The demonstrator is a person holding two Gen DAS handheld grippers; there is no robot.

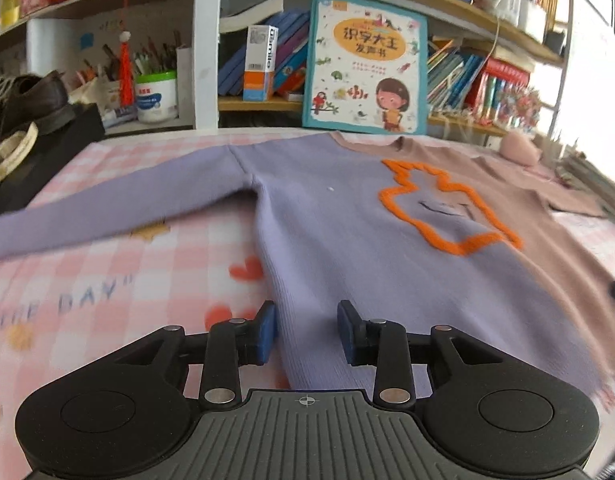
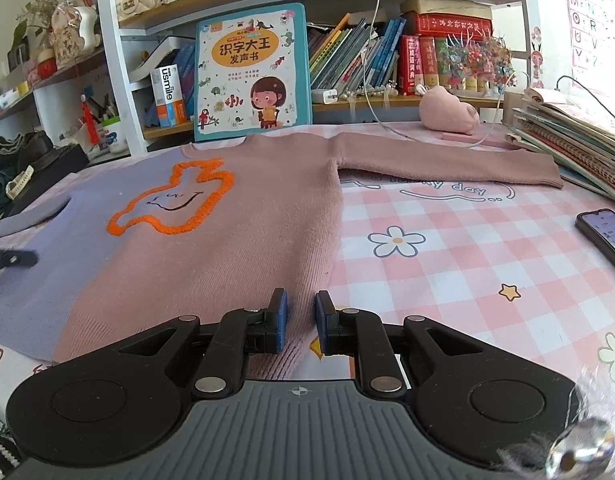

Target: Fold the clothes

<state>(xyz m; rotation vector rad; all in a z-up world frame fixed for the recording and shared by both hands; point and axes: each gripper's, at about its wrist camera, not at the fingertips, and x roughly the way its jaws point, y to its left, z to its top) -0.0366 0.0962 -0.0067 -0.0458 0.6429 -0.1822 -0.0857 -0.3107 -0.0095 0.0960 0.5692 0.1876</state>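
A knit sweater lies flat, front up, on the checked tablecloth (image 2: 447,264). Its left half is purple (image 1: 327,220) and its right half is dusty pink (image 2: 247,232), with an orange outlined figure (image 2: 175,200) on the chest. The purple sleeve (image 1: 107,208) stretches out to the left and the pink sleeve (image 2: 447,160) to the right. My left gripper (image 1: 307,332) is open at the hem's left corner, its blue pads standing clear on either side of the fabric. My right gripper (image 2: 301,320) sits at the hem's right edge, jaws narrowly apart, with the fabric lying flat between them.
A phone (image 2: 605,232) lies at the right table edge below a stack of notebooks (image 2: 567,140). A pink plush (image 2: 447,114) and a white cable sit behind the pink sleeve. A picture book (image 1: 363,64) leans on the shelves. Shoes on a black box (image 1: 27,108) crowd the left.
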